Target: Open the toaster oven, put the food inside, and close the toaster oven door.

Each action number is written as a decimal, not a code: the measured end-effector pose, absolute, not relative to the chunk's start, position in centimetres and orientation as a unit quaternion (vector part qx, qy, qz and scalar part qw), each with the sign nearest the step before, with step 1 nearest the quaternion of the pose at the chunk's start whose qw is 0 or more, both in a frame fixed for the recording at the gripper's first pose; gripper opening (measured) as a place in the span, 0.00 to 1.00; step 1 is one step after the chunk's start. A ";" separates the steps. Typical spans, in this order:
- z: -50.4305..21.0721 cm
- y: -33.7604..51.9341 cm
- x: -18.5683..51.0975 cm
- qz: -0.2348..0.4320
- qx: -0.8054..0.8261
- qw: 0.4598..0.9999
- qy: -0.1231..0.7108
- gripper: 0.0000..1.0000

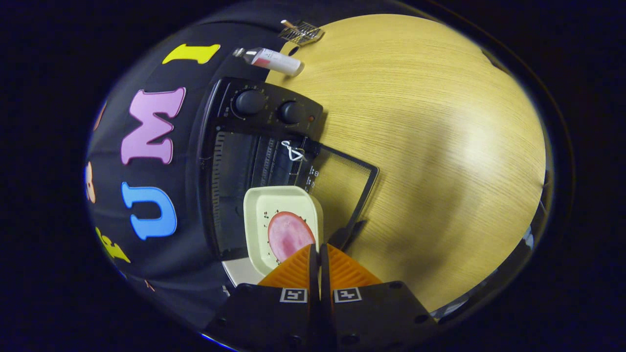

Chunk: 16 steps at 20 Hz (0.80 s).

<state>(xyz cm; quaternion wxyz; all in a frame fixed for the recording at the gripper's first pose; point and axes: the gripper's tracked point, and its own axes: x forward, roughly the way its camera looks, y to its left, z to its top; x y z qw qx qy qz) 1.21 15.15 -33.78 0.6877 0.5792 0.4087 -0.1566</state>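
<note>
Fingers of the gripper (315,254) are closed, pinching the near rim of the tray (281,215), which carries a round pink slice of food (288,234) just ahead of the fingertips. Beyond the tray stands the toaster oven (244,161), its glass door (342,188) already swung fully open and lying flat on the wooden table (430,146) to one side of the fingers. The tray's far edge appears to overlap the oven cavity.

Procedure, as judged from this position:
1. Keep the tray level so the food does not slide.
2. Advance straight along the finger axis onto the rack.
3. Clear the open door and its handle.
4. Release only once the tray rests fully inside.
</note>
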 end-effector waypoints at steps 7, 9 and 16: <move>-33.8 17.5 7.1 -0.242 0.624 0.649 0.362 0.05; -33.8 18.0 8.5 -0.261 0.636 0.638 0.348 0.06; -35.0 18.9 10.3 -0.308 0.648 0.610 0.336 0.06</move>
